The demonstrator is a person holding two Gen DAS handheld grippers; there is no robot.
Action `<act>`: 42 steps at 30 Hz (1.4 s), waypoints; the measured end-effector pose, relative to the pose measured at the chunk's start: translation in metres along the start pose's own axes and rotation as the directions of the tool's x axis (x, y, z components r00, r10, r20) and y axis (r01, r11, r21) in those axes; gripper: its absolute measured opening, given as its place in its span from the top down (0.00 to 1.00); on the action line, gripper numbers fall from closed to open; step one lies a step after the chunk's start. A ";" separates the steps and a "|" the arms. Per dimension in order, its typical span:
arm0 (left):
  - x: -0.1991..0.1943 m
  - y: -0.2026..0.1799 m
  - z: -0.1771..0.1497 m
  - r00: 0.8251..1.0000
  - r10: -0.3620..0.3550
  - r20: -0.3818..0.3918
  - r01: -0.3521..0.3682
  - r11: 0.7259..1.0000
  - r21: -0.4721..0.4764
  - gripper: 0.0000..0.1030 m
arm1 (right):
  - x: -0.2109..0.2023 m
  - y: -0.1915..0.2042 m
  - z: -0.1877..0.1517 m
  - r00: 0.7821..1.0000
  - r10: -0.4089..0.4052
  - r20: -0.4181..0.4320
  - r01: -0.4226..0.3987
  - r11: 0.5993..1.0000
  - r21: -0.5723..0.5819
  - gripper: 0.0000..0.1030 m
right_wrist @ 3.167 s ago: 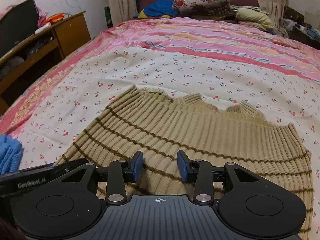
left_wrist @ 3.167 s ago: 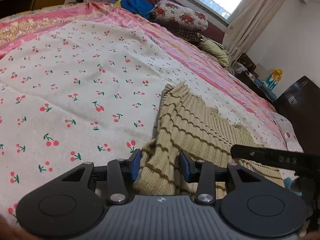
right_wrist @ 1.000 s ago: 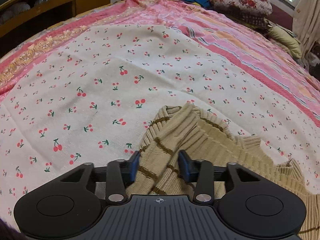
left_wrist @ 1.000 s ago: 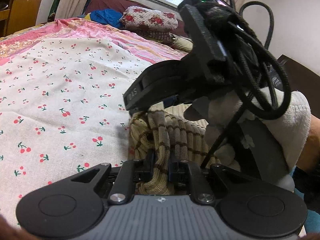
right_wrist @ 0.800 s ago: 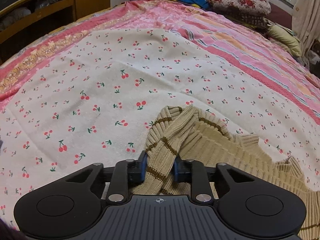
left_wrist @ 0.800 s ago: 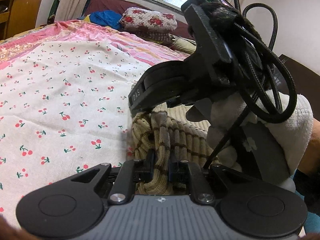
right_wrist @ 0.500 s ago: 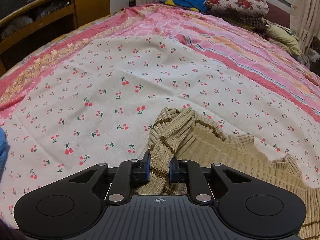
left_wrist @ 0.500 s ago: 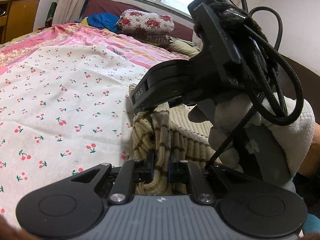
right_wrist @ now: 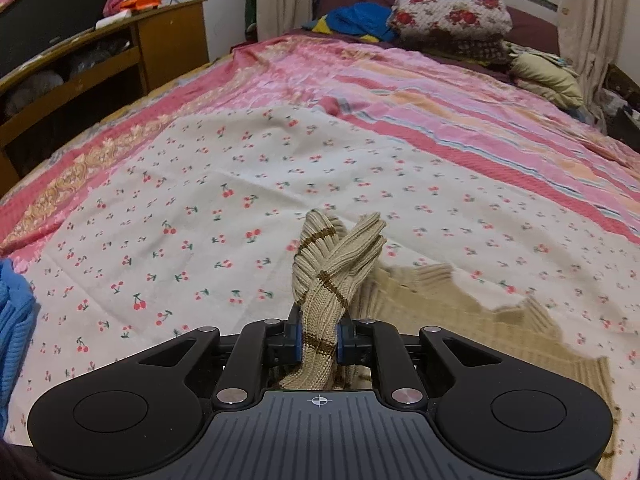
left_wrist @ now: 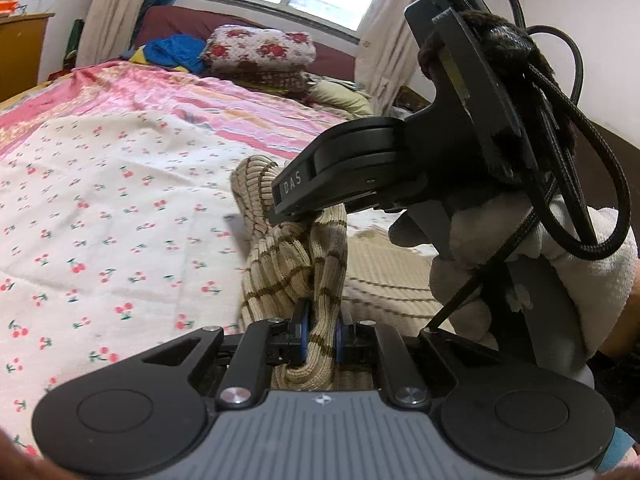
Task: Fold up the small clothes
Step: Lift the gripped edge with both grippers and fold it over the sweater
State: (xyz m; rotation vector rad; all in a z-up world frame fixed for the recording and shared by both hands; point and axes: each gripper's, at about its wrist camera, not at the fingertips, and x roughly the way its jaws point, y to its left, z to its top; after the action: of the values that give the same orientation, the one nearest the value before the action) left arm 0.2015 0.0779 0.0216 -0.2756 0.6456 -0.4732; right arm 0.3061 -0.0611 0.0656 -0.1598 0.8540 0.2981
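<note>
A beige ribbed sweater point(right_wrist: 328, 280) with thin brown stripes lies on the cherry-print sheet point(right_wrist: 200, 220). One bunched edge is lifted off the bed. My right gripper point(right_wrist: 319, 340) has that bunched knit between its blue pads; its jaws are closing and the pads press on the fabric. In the left wrist view my left gripper point(left_wrist: 320, 340) is shut on another fold of the sweater point(left_wrist: 304, 248), just below and in front of the right gripper point(left_wrist: 292, 216). A white-gloved hand point(left_wrist: 540, 248) holds that right gripper. The rest of the sweater point(right_wrist: 500, 340) trails flat to the right.
A blue garment point(right_wrist: 16, 320) lies at the bed's left edge. A wooden shelf unit point(right_wrist: 100, 64) stands along the left side. Floral pillows point(right_wrist: 448, 16) and bedding are piled at the far end under the window. Dark furniture point(left_wrist: 616, 148) stands on the right.
The right jaws went from open around the sweater's corner to pinched on it. Both grippers have risen and moved forward, pulling the bunched edge up off the sheet.
</note>
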 end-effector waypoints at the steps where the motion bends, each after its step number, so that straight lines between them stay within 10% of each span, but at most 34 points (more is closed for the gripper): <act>1: 0.001 -0.005 0.000 1.000 -0.005 -0.002 0.005 1.000 0.008 0.83 | -0.004 -0.005 -0.002 1.000 -0.001 0.005 0.001 1.000 0.006 0.87; 42: 0.069 -0.168 -0.036 0.965 -0.170 -0.199 0.199 0.970 0.140 0.83 | -0.061 -0.216 -0.116 0.999 -0.038 -0.016 0.041 0.951 0.306 0.89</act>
State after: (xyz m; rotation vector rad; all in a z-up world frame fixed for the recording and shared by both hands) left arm 0.1711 -0.1043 0.0238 -0.1416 0.7629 -0.7328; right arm 0.2544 -0.3074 0.0411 0.1111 0.8956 0.1238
